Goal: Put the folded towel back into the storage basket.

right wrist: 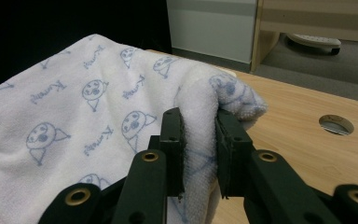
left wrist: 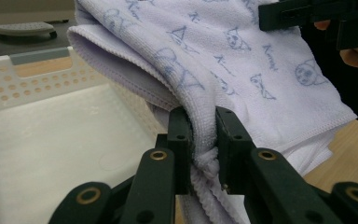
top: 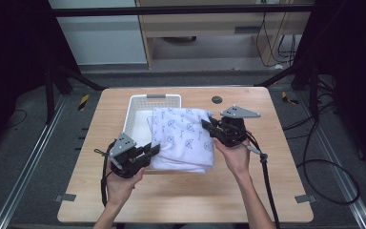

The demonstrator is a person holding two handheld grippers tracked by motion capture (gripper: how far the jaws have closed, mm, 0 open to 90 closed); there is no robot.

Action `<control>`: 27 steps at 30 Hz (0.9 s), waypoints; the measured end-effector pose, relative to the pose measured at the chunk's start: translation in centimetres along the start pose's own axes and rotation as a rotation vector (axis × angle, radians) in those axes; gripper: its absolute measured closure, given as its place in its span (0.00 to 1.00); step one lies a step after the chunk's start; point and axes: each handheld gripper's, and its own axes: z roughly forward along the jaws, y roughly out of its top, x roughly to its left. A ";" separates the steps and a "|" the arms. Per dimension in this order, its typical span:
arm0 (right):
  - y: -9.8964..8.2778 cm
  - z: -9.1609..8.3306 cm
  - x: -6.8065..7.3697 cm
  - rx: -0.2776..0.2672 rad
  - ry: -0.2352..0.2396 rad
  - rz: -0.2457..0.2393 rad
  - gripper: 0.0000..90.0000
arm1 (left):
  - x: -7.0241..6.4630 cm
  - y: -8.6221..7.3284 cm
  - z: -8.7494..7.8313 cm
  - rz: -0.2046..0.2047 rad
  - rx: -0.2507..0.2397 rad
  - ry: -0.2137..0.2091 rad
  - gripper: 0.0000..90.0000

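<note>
A folded white towel [top: 183,138] printed with small blue faces hangs between both grippers, partly over the white perforated basket [top: 138,102]. My left gripper [top: 153,150] is shut on the towel's near left corner; in the left gripper view the cloth [left wrist: 242,60] bunches between its jaws [left wrist: 203,140]. My right gripper [top: 208,126] is shut on the far right edge, and the right gripper view has a fold of towel [right wrist: 88,112] pinched between its jaws [right wrist: 199,144]. The right gripper [left wrist: 307,16] also appears beyond the towel in the left gripper view.
The basket's [left wrist: 23,74] inside is bare white. The wooden table [top: 181,200] has a round cable hole [top: 216,99] at its far side, also seen in the right gripper view as a hole [right wrist: 335,124]. Cables trail off the table's right.
</note>
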 end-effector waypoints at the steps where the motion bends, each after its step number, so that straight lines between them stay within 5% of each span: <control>1: 0.2 0.2 0.1 0.001 0.001 -0.004 0.83 | 0.2 0.1 -0.1 -0.002 -0.001 0.003 0.85; 27: 3.0 4.5 1.9 -0.019 0.020 -0.004 0.83 | 3.9 0.8 -1.5 -0.061 -0.051 0.071 0.86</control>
